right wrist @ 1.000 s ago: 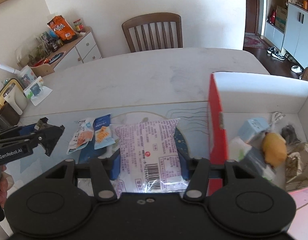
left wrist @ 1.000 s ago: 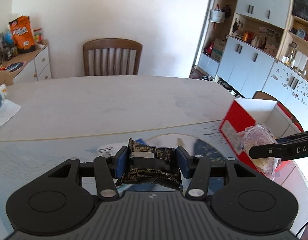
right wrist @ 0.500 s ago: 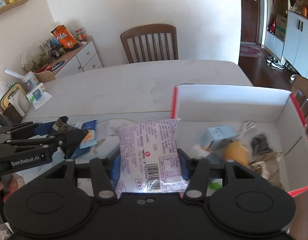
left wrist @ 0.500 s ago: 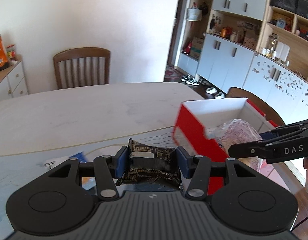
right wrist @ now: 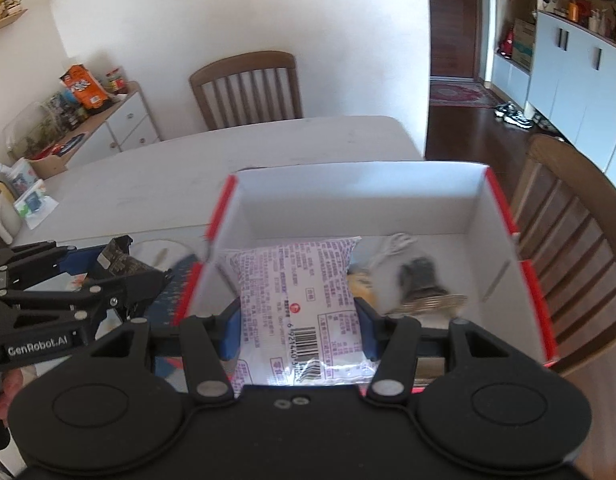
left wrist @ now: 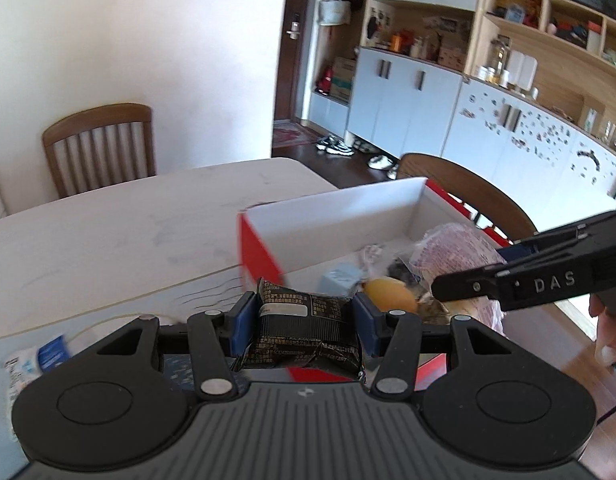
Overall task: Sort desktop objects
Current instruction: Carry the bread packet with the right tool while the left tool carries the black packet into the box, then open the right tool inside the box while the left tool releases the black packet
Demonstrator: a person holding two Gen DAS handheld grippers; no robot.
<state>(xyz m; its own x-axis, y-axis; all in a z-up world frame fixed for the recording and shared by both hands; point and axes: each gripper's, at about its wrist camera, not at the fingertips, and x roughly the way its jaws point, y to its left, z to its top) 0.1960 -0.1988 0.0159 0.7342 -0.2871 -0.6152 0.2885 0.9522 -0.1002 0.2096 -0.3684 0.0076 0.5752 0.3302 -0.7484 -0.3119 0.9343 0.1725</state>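
My left gripper (left wrist: pixel 304 322) is shut on a black snack packet (left wrist: pixel 304 332) and holds it at the near left corner of the red and white box (left wrist: pixel 339 216). My right gripper (right wrist: pixel 298 326) is shut on a white and purple snack bag (right wrist: pixel 298 292) and holds it over the box's (right wrist: pixel 359 184) inside. The bag also shows in the left wrist view (left wrist: pixel 455 248). In the box lie a yellow round item (left wrist: pixel 389 300), a pale blue carton (left wrist: pixel 339 282), a white cord and a dark wrapper (right wrist: pixel 421 276). The left gripper with its packet shows in the right wrist view (right wrist: pixel 124 272).
A blue and white packet (left wrist: pixel 36 360) lies on the table mat at the left. A wooden chair (right wrist: pixel 248 88) stands at the table's far side and another (right wrist: pixel 575 240) right of the box. A sideboard (right wrist: pixel 88 128) with snacks stands at the far left.
Both grippers have moved to the right with their packets. The right one now hangs over the box's inside, the left one has come up to the box's corner.
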